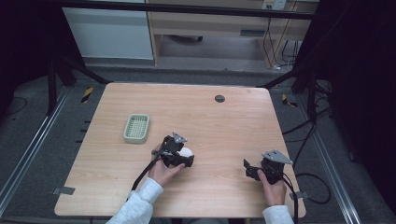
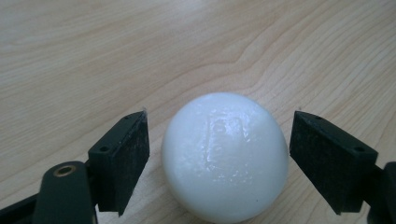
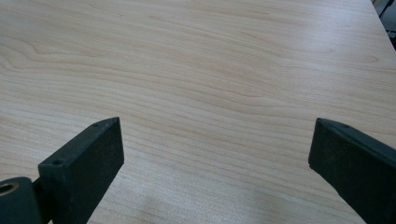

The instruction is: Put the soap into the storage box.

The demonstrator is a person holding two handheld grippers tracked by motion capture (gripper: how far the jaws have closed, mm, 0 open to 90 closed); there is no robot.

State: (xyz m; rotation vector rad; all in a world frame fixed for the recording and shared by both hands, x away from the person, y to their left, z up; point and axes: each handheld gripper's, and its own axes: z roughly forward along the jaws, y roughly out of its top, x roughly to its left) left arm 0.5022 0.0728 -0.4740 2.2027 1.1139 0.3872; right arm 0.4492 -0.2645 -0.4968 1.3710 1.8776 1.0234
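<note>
Now left hand-held gripper (image 2: 219, 154) open around white ball (image 2: 224, 156), pads clear.

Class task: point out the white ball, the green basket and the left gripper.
Ball (image 2: 225, 158), left gripper view, front face.
Basket (image 1: 136, 138), high view, near rim.
Left gripper (image 2: 218, 154), left gripper view, midway between its fingertips.

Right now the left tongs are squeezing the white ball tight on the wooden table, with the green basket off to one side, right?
Not quite: the left tongs are open. In the left gripper view a gap shows on each side between the pads and the white ball. The ball does sit between them on the wooden table, with the green basket off to one side.
</note>
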